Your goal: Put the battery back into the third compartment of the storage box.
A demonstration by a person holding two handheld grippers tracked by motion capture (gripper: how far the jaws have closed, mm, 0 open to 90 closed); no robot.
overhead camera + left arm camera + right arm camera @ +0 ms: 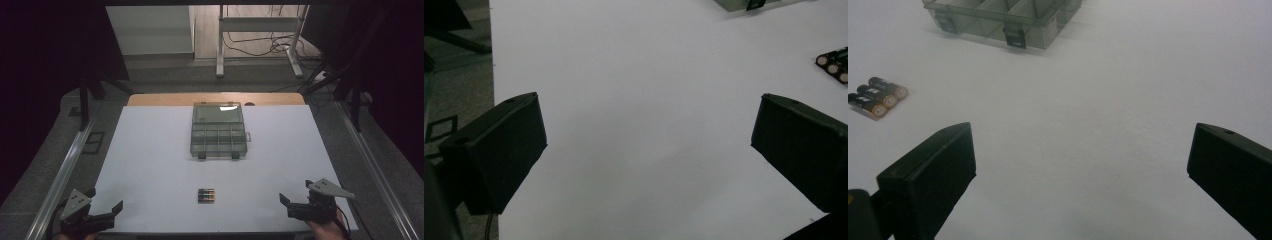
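A clear plastic compartment box (pixel 219 130) with its lid standing open lies in the middle of the white table top (pixel 150 165); its near corner with black latches shows in the right gripper view (pixel 1013 22). Three batteries (pixel 206 195) lie side by side near the front centre, also seen as batteries (pixel 878 96) in the right gripper view and batteries (pixel 835 62) at the left gripper view's edge. My left gripper (pixel 105 212) rests at the front left corner, open and holding nothing. My right gripper (pixel 295 197) sits at the front right, open with nothing between its jaws.
A wooden strip (pixel 215 98) borders the table's far edge. Metal rails (pixel 65 170) run along both sides of the table. A white frame stand (pixel 260 35) with cables on the floor sits beyond the table. A white cabinet (pixel 150 30) stands at the back left.
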